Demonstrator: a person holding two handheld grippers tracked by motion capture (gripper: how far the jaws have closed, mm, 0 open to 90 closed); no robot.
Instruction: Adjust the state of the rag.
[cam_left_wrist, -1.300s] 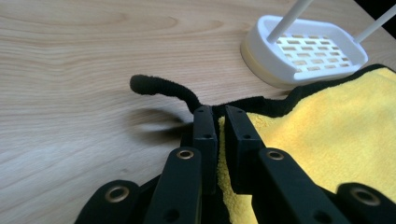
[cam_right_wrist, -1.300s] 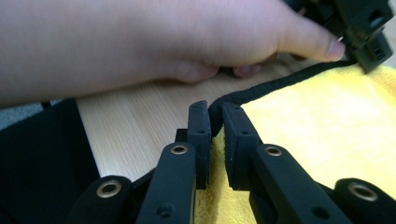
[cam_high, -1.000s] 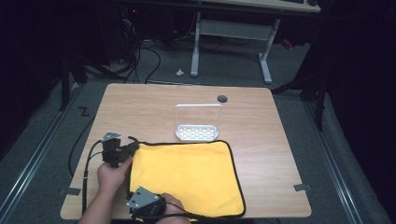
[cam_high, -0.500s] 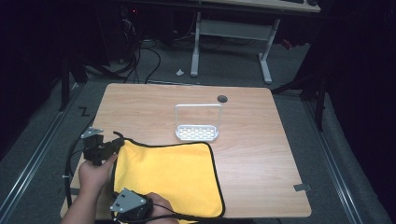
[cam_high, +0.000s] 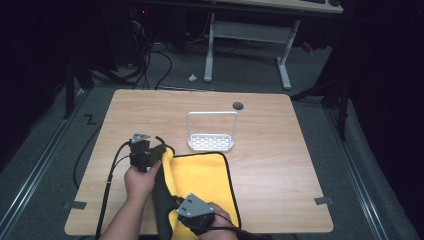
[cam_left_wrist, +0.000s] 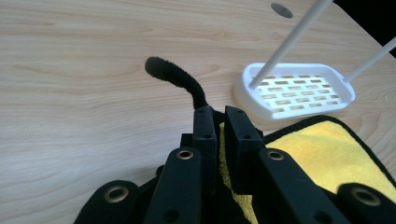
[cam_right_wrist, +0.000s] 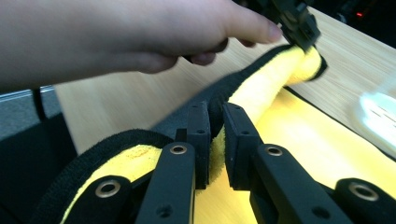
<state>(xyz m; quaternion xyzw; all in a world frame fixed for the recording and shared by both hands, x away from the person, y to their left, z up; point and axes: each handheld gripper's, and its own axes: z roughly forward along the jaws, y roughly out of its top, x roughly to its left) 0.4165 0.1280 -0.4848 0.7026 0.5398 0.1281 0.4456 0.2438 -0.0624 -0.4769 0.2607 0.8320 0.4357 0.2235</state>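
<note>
Cloth (cam_high: 200, 177), yellow with a black border, lies on the near left part of the bench (cam_high: 280, 165), its left side lifted and folded rightward over the rest, black underside showing. From the high view we see the left gripper (cam_high: 150, 156) at the cloth's far left corner and the right gripper (cam_high: 186, 216) at its near left edge, each in a hand. A white rack (cam_high: 211, 141) stands just beyond the cloth's far edge, near the middle of the bench, apart from both grippers.

In the left gripper view our jaws are pressed close, pinching the cloth (cam_left_wrist: 327, 158) corner; a black loop (cam_left_wrist: 180, 79) of the border curls up past them. The rack (cam_left_wrist: 294, 91) sits just beyond to the right on the bench (cam_left_wrist: 93, 70).

In the right gripper view our jaws pinch the folded edge of the cloth (cam_right_wrist: 261, 88), which runs as a raised ridge away to the left gripper (cam_right_wrist: 299, 25), held by the left hand (cam_right_wrist: 140, 32) and clamped on the far corner.
</note>
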